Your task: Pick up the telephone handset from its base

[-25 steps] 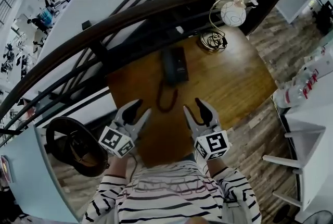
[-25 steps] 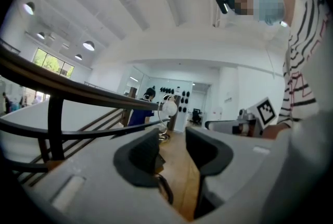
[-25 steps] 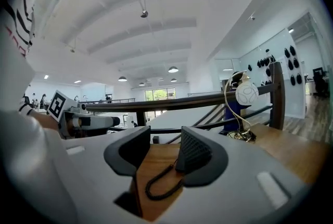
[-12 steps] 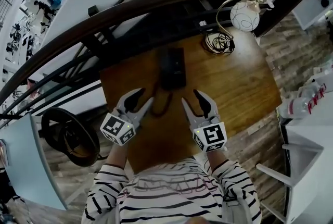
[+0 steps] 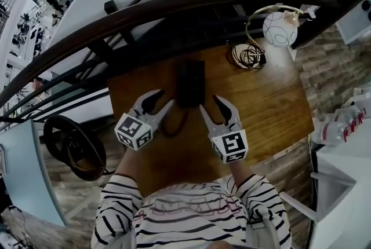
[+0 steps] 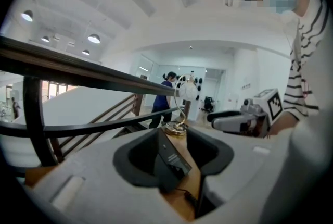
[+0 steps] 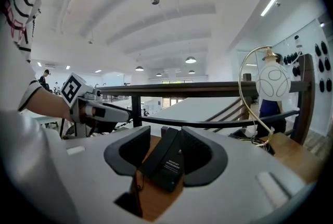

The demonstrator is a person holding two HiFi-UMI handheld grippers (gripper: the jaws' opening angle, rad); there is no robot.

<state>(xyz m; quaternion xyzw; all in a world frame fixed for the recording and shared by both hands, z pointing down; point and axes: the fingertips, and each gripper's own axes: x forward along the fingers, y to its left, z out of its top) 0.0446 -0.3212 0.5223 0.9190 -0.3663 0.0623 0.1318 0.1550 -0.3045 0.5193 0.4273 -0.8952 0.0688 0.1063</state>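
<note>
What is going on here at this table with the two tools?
A person in a striped shirt holds a two-jaw gripper in each hand over a wooden table. The left gripper and the right gripper both point toward the black telephone, one at each side of its near end. Both have their jaws open and hold nothing. The telephone lies on the table, nothing lifted yet. A globe lamp stands at the far right corner.
</note>
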